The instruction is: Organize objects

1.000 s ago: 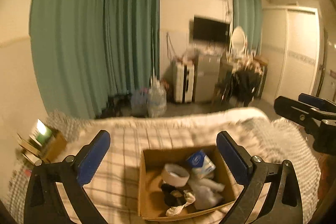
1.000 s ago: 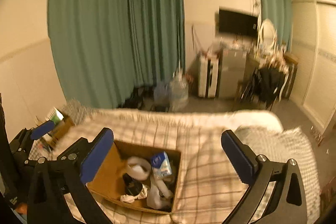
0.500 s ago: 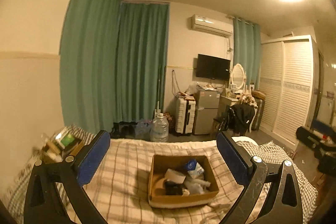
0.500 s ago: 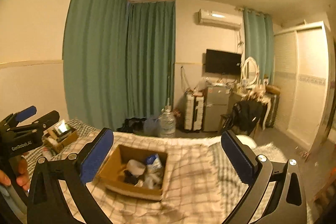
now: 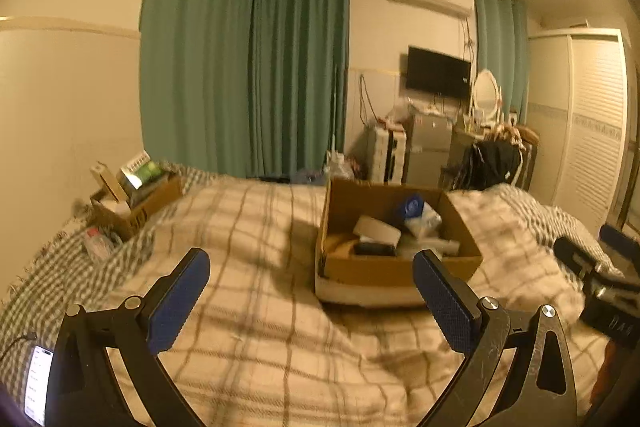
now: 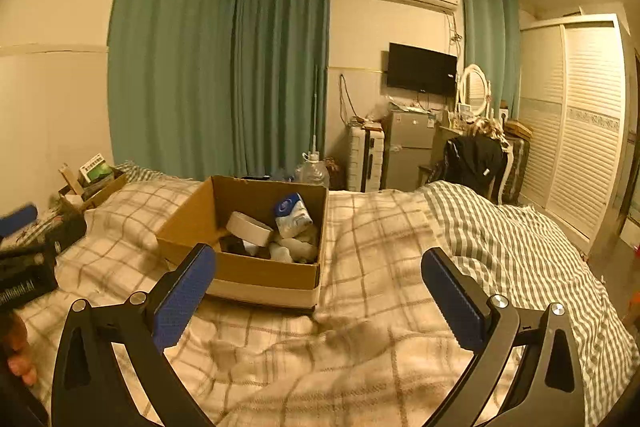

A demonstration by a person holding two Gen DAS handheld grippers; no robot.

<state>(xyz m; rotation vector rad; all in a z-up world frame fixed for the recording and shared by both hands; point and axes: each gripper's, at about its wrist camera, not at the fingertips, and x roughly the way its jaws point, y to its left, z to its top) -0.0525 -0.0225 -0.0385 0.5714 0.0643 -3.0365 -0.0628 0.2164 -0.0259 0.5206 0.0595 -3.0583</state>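
An open cardboard box (image 5: 400, 273) sits on the plaid blanket of the bed; it also shows in the right wrist view (image 6: 262, 273). Inside lie a roll of white tape (image 6: 248, 229), a blue and white packet (image 6: 293, 214), a dark object (image 5: 374, 249) and white items. My left gripper (image 5: 310, 301) is open and empty, held above the blanket to the front left of the box. My right gripper (image 6: 318, 301) is open and empty, in front of the box's near right corner.
A second cardboard box (image 5: 134, 197) with books and packets stands at the bed's far left by the wall. A phone (image 5: 38, 383) lies at the bed's left edge. A grey striped blanket (image 6: 520, 247) covers the right side. Furniture and a water jug (image 6: 313, 171) stand beyond the bed.
Both grippers have tilted back down toward the bed. The box now looks larger and closer. The left gripper has shifted left, so the box lies to its right. Both stay open.
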